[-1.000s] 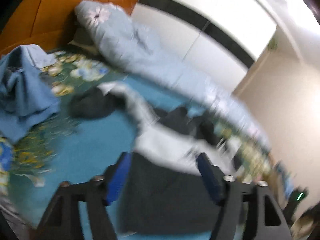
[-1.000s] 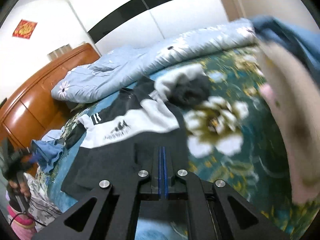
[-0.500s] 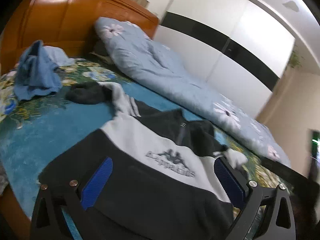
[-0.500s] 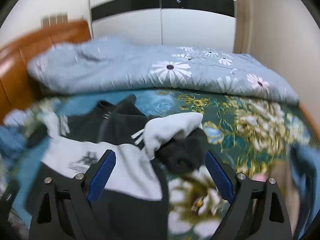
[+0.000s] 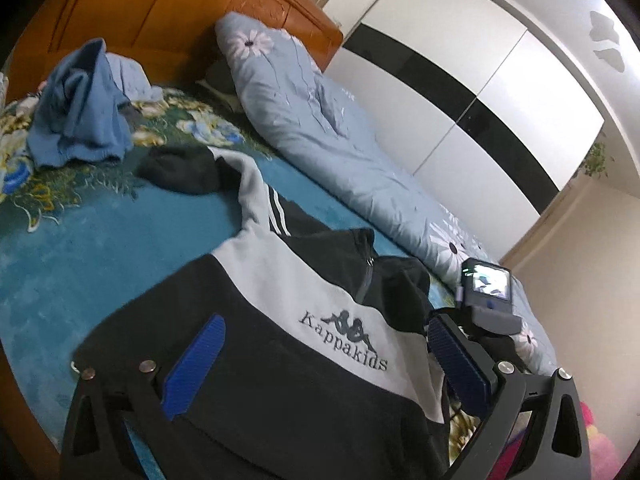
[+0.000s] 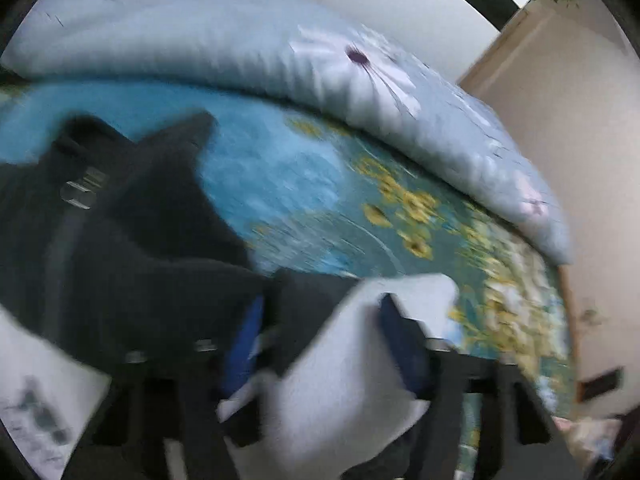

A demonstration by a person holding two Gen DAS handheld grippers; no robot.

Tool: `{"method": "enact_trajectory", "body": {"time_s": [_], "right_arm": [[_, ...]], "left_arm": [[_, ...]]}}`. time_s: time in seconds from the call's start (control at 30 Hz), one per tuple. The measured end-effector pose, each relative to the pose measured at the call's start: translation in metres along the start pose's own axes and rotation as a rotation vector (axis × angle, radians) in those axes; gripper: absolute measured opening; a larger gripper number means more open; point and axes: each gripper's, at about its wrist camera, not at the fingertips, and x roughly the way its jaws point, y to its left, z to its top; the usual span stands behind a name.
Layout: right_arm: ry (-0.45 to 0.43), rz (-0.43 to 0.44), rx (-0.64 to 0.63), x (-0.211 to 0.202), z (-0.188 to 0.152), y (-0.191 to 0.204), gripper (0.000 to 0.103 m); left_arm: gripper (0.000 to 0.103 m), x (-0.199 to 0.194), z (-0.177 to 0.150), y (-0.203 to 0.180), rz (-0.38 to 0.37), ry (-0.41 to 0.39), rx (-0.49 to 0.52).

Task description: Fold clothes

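Observation:
A black and white Kappa Kids zip jacket [image 5: 304, 320] lies spread on the teal floral bedspread [image 5: 80, 240], one sleeve reaching toward the headboard. My left gripper [image 5: 320, 356] is open, its blue pads [image 5: 196, 360] on either side of the jacket's lower chest, just above the cloth. The right wrist view is blurred. There my right gripper [image 6: 320, 340] is open, with the jacket's white sleeve [image 6: 352, 360] between its pads [image 6: 400, 344]. The right gripper's camera body shows in the left wrist view [image 5: 486, 292] beside the jacket collar.
A crumpled blue garment [image 5: 80, 112] lies near the wooden headboard [image 5: 160, 20]. A rolled light-blue floral duvet [image 5: 320, 128] runs along the far side of the bed, also in the right wrist view [image 6: 280, 48]. A white and black wardrobe [image 5: 480, 80] stands behind.
My right gripper opened from shut and has moved down over the white sleeve. My left gripper has dropped low over the jacket's chest, still open.

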Motion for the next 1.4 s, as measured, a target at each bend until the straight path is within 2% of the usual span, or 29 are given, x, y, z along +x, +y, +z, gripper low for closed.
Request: {"method": "enact_trajectory", "body": {"time_s": [0.03, 0.07, 0.13, 0.2, 0.23, 0.3, 0.37, 0.43, 0.53, 0.6, 0.67, 0.73, 0.83, 0.87, 0.9, 0.97, 1.0, 1.07, 1.17, 1.33, 1.37, 1.4], "right_arm": [[0.017, -0.015, -0.003, 0.004, -0.002, -0.001, 0.029], [0.021, -0.022, 0.011, 0.003, -0.004, -0.005, 0.013], [-0.006, -0.013, 0.064, -0.01, -0.006, -0.02, 0.012], [-0.07, 0.02, 0.146, -0.036, -0.005, -0.044, 0.012], [-0.12, 0.051, 0.209, -0.053, -0.004, -0.06, 0.011], [-0.283, 0.175, 0.365, -0.095, -0.012, -0.095, 0.011], [-0.458, 0.283, 0.485, -0.133, -0.043, -0.127, 0.012], [-0.526, 0.331, 0.58, -0.145, -0.083, -0.145, 0.012], [-0.323, 0.45, 0.719, -0.1, -0.15, -0.151, 0.012], [-0.19, 0.446, 0.732, -0.071, -0.181, -0.145, 0.012], [-0.131, 0.476, 0.71, -0.054, -0.202, -0.139, 0.012], [-0.116, 0.501, 0.697, -0.05, -0.21, -0.136, 0.014], [-0.16, 0.469, 0.65, -0.069, -0.207, -0.137, 0.016], [-0.19, 0.443, 0.621, -0.079, -0.203, -0.136, 0.022], [-0.221, 0.424, 0.597, -0.087, -0.198, -0.136, 0.034], [-0.277, 0.425, 0.541, -0.096, -0.181, -0.136, 0.052], [-0.283, 0.422, 0.522, -0.096, -0.173, -0.135, 0.055], [-0.258, 0.426, 0.528, -0.082, -0.156, -0.141, 0.055], [-0.154, 0.459, 0.613, -0.044, -0.136, -0.153, 0.055], [-0.122, 0.689, 0.803, -0.013, -0.114, -0.177, 0.055], [-0.095, 0.704, 0.839, -0.007, -0.111, -0.18, 0.052], [-0.08, 0.709, 0.883, -0.003, -0.11, -0.183, 0.039]], "left_arm": [[0.103, 0.0, 0.0, 0.0, -0.003, 0.005, -0.001], [0.103, 0.001, 0.0, 0.001, -0.006, 0.009, -0.003], [0.103, 0.003, -0.001, 0.002, -0.011, 0.016, -0.007], [0.103, 0.003, -0.002, 0.002, -0.011, 0.017, -0.006], [0.103, 0.003, -0.001, 0.002, -0.009, 0.017, -0.003], [0.103, 0.004, 0.0, 0.003, -0.005, 0.013, -0.002], [0.103, 0.004, 0.001, 0.006, -0.001, 0.011, -0.018], [0.103, 0.006, 0.002, 0.01, 0.004, 0.021, -0.035], [0.103, 0.012, 0.004, 0.017, 0.012, 0.048, -0.064], [0.103, 0.015, 0.003, 0.019, 0.016, 0.06, -0.077], [0.103, 0.015, 0.003, 0.02, 0.021, 0.06, -0.077], [0.103, 0.015, 0.002, 0.019, 0.025, 0.059, -0.066], [0.103, 0.018, 0.002, 0.018, 0.024, 0.07, -0.058], [0.103, 0.019, 0.001, 0.018, 0.023, 0.077, -0.061], [0.103, 0.02, 0.001, 0.019, 0.02, 0.085, -0.065], [0.103, 0.022, 0.0, 0.019, 0.01, 0.105, -0.073], [0.103, 0.024, -0.001, 0.019, 0.007, 0.114, -0.072], [0.103, 0.025, -0.002, 0.017, 0.008, 0.123, -0.06], [0.103, 0.025, -0.002, 0.017, 0.005, 0.122, -0.063], [0.103, 0.028, -0.003, 0.016, -0.009, 0.141, -0.065], [0.103, 0.029, -0.004, 0.014, -0.012, 0.148, -0.06], [0.103, 0.03, -0.005, 0.013, -0.014, 0.154, -0.054]]}}
